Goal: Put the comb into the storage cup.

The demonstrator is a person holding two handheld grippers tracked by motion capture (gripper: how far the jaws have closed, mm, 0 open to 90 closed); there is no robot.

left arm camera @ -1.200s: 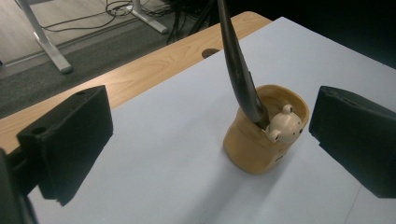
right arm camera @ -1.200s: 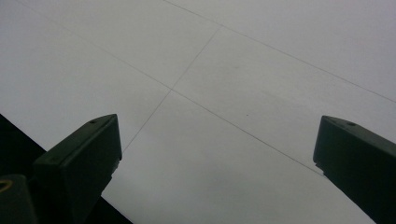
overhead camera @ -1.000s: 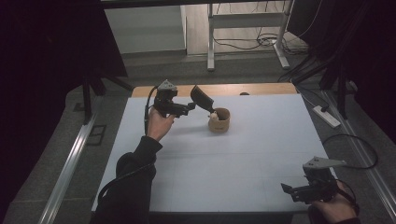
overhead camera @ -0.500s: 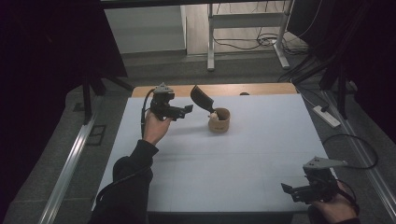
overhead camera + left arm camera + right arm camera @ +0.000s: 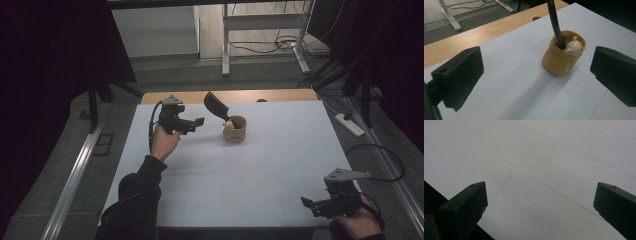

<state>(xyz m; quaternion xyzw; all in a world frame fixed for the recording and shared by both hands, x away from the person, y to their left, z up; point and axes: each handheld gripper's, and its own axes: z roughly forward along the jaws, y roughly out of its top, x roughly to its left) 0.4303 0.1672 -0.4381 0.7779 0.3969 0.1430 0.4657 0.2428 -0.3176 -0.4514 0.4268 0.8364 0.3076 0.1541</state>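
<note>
One dark mark on cup (image 5: 563, 56), unreadable.

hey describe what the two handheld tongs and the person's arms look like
Both tongs, left and right, are black, each with two blocky jaws. The right carries a grey three-cornered plate on top, and a black cable trails from it. The left arm wears a dark long sleeve.
</note>
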